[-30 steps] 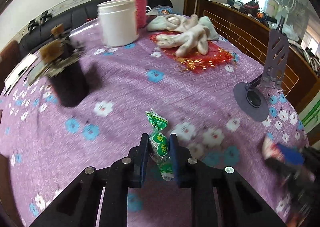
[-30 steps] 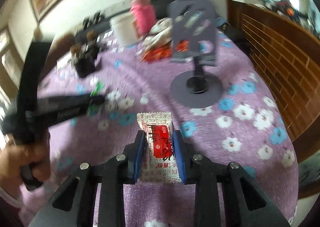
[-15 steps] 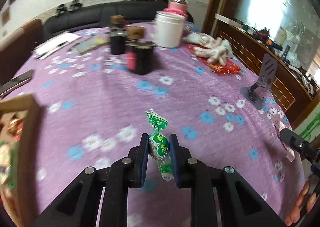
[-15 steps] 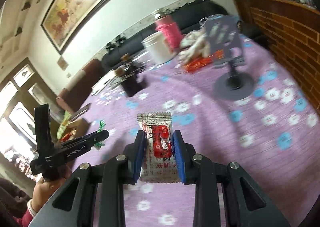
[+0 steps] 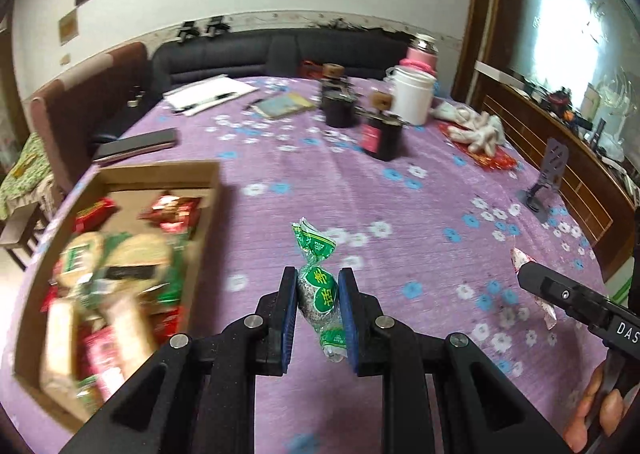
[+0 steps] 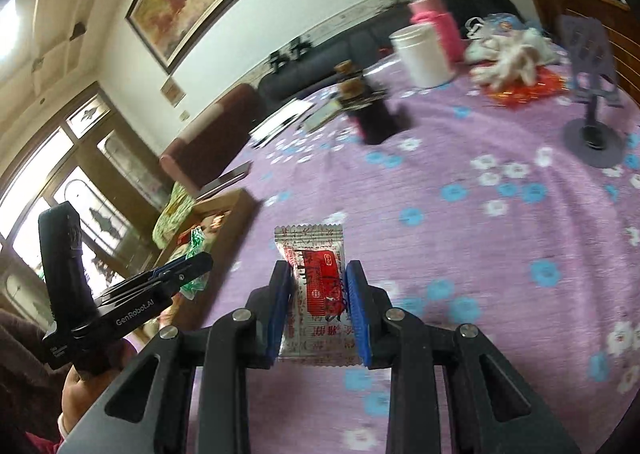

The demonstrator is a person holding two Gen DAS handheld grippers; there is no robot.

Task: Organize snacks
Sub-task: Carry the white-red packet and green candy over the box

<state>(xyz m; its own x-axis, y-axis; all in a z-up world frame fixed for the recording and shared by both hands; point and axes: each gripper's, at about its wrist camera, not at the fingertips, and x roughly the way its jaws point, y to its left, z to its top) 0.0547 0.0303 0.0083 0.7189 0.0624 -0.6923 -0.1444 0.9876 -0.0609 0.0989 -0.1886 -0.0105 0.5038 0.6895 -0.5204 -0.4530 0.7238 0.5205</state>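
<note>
Left gripper pinches green candy; both blue pads flat on the wrapper's middle, twisted ends sticking out above and below the jaws; candy held upright, clear of the purple cloth; gripper points down and forward over the table, box just to its left in its own view. Box is open cardboard, sitting on the cloth near the table's left edge, packed with snacks: red, green and tan wrappers, blurred, can't tell them apart.

Right gripper pinches red-and-silver packet; pads squeeze its two long sides, packet flat-on to the camera, top serrated edge above the fingertips, off the table; gripper tilted down less steeply than the left, more of the room and ceiling in frame.

From the right wrist view, left gripper sits low left, fingers aimed right toward the box, green wrapper at its tip; a hand grips its black handle from below, dark red sleeve at the frame edge. From the left wrist view, right gripper enters from the lower right, packet edge at its tip; fingers of the holding hand wrap the handle at the bottom right corner.

Far side of table: white jar, pink flask, two dark bottles, gloves, phone stand; all well apart from both grippers.
</note>
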